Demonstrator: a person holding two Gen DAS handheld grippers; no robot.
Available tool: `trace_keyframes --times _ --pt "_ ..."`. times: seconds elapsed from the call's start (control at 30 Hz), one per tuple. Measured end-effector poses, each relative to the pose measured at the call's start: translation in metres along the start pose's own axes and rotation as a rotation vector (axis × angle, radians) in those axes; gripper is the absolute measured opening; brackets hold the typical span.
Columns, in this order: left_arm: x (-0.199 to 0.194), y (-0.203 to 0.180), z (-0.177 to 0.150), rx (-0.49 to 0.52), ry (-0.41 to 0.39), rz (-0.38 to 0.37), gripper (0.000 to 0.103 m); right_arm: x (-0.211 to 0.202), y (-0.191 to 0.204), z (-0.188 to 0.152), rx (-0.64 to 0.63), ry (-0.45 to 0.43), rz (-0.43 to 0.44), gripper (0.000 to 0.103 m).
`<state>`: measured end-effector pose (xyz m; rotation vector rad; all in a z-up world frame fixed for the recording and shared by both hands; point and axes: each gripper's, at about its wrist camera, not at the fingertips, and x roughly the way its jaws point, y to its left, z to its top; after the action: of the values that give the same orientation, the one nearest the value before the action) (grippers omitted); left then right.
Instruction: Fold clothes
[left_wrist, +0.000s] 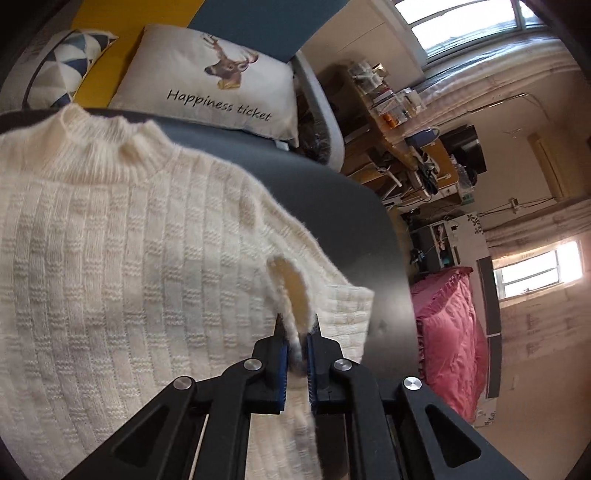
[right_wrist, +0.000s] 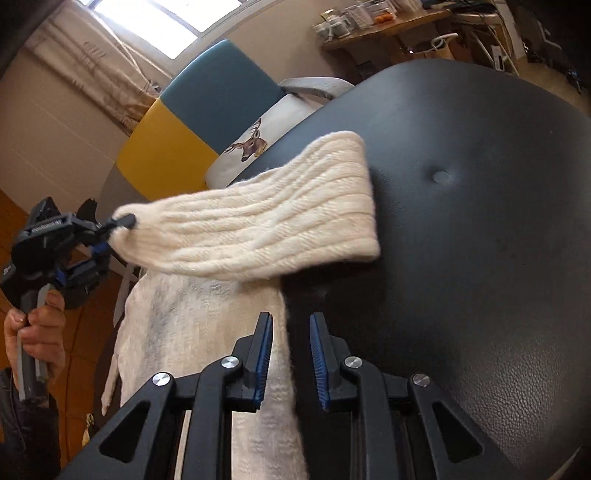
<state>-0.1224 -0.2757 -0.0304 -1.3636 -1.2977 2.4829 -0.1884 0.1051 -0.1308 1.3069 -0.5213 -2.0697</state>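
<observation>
The left hand-held gripper (left_wrist: 297, 325) pinches the cuff of the cream ribbed knit sweater (left_wrist: 122, 236) on the dark padded leather surface (right_wrist: 461, 221); the right hand-held gripper (right_wrist: 291, 321) is spread, straddling the sweater's edge.

A cream ribbed knit sweater (left_wrist: 122, 236) is spread on a dark padded seat, one edge lifted and folded over.

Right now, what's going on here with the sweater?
A person is folding a cream knit sweater on a dark padded seat. The left claw is pinched shut on the sleeve cuff, holding the sleeve lifted over the seat. The right claw is open over the sweater's edge, gripping nothing.
</observation>
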Motion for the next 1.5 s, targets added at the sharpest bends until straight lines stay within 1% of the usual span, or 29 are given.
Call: trace_keyframes --times 0.2,0.3,0.47,0.57,0.63,0.73,0.8,0.83,0.87,0.93,1.0,1.07,1.1,1.17,1.27,1.3,1.37,1.5 --pt "-0.029 -0.079 0.038 0.091 -0.065 -0.093 0.008 0.011 -0.02 0.002 0.158 -0.012 0.069 0.02" --pt "-0.044 -0.119 0.053 0.162 -0.094 -0.12 0.008 0.021 -0.024 0.005 0.223 -0.009 0.094 0.022" --pt "-0.057 -0.161 0.065 0.252 -0.107 -0.122 0.008 0.038 -0.03 0.012 0.331 -0.004 0.136 0.023" --pt "-0.06 -0.175 0.068 0.288 -0.111 -0.123 0.008 0.05 -0.027 0.015 0.387 0.007 0.175 0.024" --pt "-0.065 -0.177 0.069 0.29 -0.117 -0.142 0.008 0.058 -0.024 0.017 0.425 0.011 0.199 0.026" --pt "-0.073 -0.178 0.071 0.295 -0.127 -0.169 0.008 0.069 -0.019 0.022 0.473 -0.003 0.223 0.027" --pt "-0.08 -0.176 0.074 0.297 -0.143 -0.175 0.008 0.076 -0.015 0.026 0.496 -0.014 0.234 0.027" --pt "-0.083 -0.175 0.075 0.297 -0.146 -0.176 0.008 0.08 -0.014 0.028 0.508 -0.021 0.231 0.027" --pt "-0.087 -0.173 0.075 0.293 -0.151 -0.175 0.008 0.083 -0.013 0.03 0.521 -0.029 0.222 0.03" --pt "-0.094 -0.169 0.076 0.286 -0.161 -0.174 0.008 0.084 -0.016 0.035 0.547 -0.048 0.213 0.03" --pt "-0.102 -0.163 0.078 0.28 -0.169 -0.176 0.008 0.088 -0.014 0.041 0.546 -0.064 0.188 0.03" --pt "-0.111 -0.157 0.08 0.276 -0.183 -0.183 0.008 0.088 -0.007 0.048 0.487 -0.098 0.13 0.03" --pt "-0.116 -0.154 0.08 0.275 -0.191 -0.187 0.008 0.087 -0.001 0.052 0.445 -0.109 0.104 0.028" --pt "-0.125 -0.148 0.08 0.284 -0.207 -0.188 0.008 0.086 0.012 0.059 0.365 -0.119 0.052 0.026" --pt "-0.142 -0.134 0.081 0.292 -0.243 -0.189 0.008 0.082 0.026 0.068 0.278 -0.148 0.007 0.026" --pt "-0.148 -0.126 0.081 0.286 -0.257 -0.193 0.008 0.082 0.029 0.07 0.255 -0.147 -0.011 0.026" --pt "-0.159 -0.108 0.081 0.274 -0.278 -0.194 0.008 0.081 0.034 0.073 0.221 -0.145 -0.018 0.026" --pt "-0.175 -0.049 0.079 0.207 -0.311 -0.174 0.008 0.083 0.038 0.074 0.149 -0.131 -0.055 0.026"
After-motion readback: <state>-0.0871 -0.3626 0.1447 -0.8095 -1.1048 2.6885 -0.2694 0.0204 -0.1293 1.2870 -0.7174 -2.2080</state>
